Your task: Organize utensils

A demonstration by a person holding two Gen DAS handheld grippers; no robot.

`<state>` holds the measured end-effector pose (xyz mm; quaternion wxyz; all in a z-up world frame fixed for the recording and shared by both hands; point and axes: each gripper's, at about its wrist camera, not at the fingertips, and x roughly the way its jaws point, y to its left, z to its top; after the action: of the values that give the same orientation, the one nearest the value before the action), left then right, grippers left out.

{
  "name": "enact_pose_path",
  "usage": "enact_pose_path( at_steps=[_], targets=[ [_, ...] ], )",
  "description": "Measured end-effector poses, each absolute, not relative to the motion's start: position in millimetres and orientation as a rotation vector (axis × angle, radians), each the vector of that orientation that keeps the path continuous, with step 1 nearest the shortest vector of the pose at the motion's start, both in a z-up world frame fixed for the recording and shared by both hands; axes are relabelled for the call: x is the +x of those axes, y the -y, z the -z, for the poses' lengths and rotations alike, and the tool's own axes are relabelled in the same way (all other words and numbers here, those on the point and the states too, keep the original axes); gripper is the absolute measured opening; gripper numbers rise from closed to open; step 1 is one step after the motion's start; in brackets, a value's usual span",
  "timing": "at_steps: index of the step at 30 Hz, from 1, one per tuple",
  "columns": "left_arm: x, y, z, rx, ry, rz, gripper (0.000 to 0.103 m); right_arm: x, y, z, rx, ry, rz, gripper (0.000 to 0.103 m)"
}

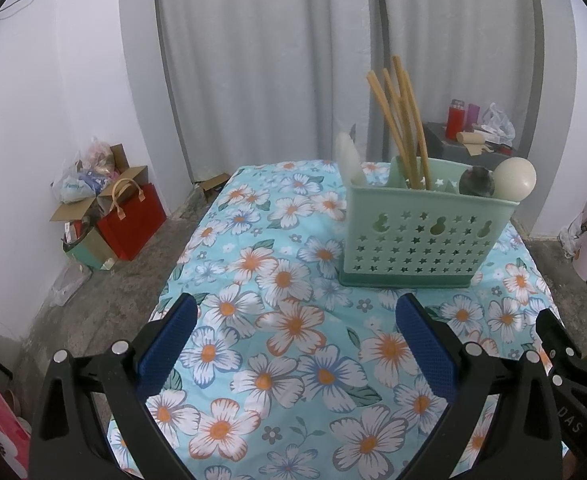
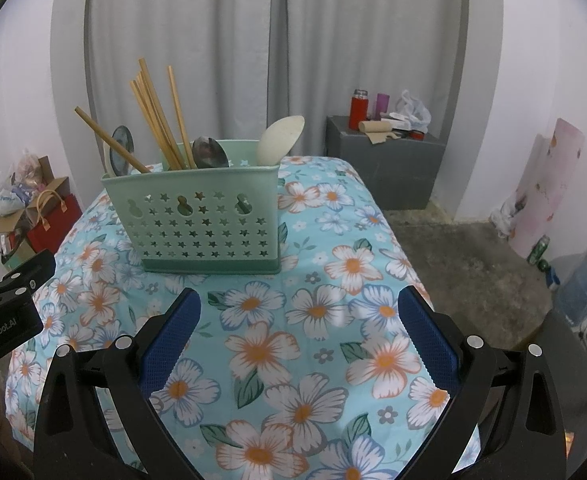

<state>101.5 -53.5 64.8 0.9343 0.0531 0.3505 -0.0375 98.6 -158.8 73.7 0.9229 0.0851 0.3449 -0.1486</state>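
A mint-green perforated utensil caddy (image 1: 421, 240) (image 2: 205, 220) stands on the floral-clothed table (image 1: 293, 320) (image 2: 333, 300). It holds several wooden chopsticks (image 1: 405, 120) (image 2: 157, 120), metal spoons (image 1: 476, 181) (image 2: 210, 153) and cream spoons (image 1: 515, 179) (image 2: 279, 140). My left gripper (image 1: 295, 314) is open and empty, near the table's front, short of the caddy. My right gripper (image 2: 299, 308) is open and empty, in front of and right of the caddy. The left gripper also shows at the left edge of the right wrist view (image 2: 9, 280).
A grey cabinet (image 2: 389, 168) with a red flask (image 2: 358, 109) and clutter stands behind the table. A red bag (image 1: 131, 220) and boxes sit on the floor at left. A water jug (image 2: 585, 284) stands on the floor at right.
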Motion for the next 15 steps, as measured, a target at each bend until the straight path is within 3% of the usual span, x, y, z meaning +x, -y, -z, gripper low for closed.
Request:
enact_pose_path(
  at_steps=[15],
  targets=[
    [99.7,52.5,-62.7,0.108,-0.722,0.068,0.097,98.9,157.6,-73.6,0.176,-0.71,0.305,0.095]
  ],
)
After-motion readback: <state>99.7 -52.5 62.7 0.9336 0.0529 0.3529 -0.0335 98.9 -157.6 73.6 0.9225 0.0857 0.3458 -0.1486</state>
